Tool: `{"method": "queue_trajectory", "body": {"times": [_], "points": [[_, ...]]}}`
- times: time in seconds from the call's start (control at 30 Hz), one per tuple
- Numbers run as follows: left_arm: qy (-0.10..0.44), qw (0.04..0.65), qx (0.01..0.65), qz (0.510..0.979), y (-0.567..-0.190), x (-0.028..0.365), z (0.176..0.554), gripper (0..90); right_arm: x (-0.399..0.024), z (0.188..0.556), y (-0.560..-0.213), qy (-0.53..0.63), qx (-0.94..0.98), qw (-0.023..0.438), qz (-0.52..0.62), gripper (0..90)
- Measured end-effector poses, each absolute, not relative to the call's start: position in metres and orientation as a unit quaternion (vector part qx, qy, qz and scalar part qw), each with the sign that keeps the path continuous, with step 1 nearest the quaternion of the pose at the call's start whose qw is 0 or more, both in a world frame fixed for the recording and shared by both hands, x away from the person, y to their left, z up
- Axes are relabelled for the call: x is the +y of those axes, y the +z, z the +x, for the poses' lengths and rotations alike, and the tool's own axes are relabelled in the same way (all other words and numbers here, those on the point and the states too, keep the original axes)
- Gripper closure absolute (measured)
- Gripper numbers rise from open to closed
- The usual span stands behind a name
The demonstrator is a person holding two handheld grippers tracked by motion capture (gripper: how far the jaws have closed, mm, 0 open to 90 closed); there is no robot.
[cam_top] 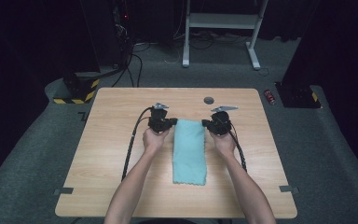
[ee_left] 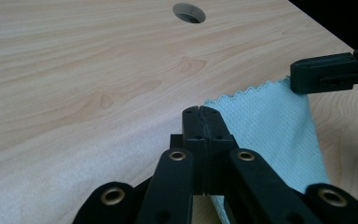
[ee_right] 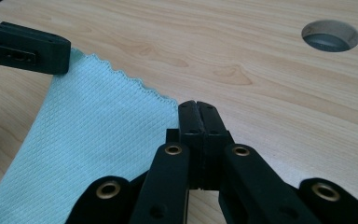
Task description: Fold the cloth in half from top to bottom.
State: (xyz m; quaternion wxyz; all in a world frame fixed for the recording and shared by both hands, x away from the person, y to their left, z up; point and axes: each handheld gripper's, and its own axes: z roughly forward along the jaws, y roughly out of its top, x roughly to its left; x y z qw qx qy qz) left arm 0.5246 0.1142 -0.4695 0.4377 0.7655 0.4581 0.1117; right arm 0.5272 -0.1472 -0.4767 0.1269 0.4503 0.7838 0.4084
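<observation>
Both grippers are closed on the cloth's far corners: the left gripper (cam_top: pixel 168 122) pinches the far-left corner and the right gripper (cam_top: pixel 208 123) the far-right one, jaws pressed together with the fabric edge caught between the tips, as each gripper view shows.

Starting at the near end, the pale blue-green cloth (cam_top: pixel 189 151) lies as a long folded strip in the middle of the wooden table (cam_top: pixel 112 186), its near edge flat on the wood between the person's forearms. Farther up, the strip runs straight and smooth toward the two held corners. In the right gripper view the cloth (ee_right: pixel 88 140) shows a fine waffle weave and a scalloped hem, and it sags slightly between the grips instead of holding a line.

I judge it light, soft and limp, with no stiffness of its own; it should drape and follow whatever the corners do, and the textured weave ought to give the pads decent purchase. The corners, right at the hem, look like the sound place to hold, since a grip nearer the middle would let the ends flop.

Beyond the grippers, a round cable hole (cam_top: pixel 209 100) sits in the table's far part.
</observation>
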Motion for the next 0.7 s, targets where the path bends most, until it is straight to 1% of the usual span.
{"method": "queue_trajectory", "body": {"times": [0.23,0.37,0.53,0.7], "points": [[0.116,0.451,0.456,0.758,-0.459,0.115,0.531,90.0,-0.149,0.534,-0.461,0.408,0.784,0.138,0.446,90.0],[0.117,0.457,0.448,0.759,-0.455,0.116,0.526,90.0,-0.149,0.532,-0.453,0.419,0.781,0.139,0.441,90.0],[0.110,0.469,0.426,0.766,-0.453,0.117,0.513,90.0,-0.151,0.520,-0.454,0.425,0.785,0.141,0.428,90.0],[0.101,0.466,0.411,0.777,-0.457,0.118,0.501,90.0,-0.156,0.507,-0.460,0.432,0.785,0.136,0.422,90.0]]}}
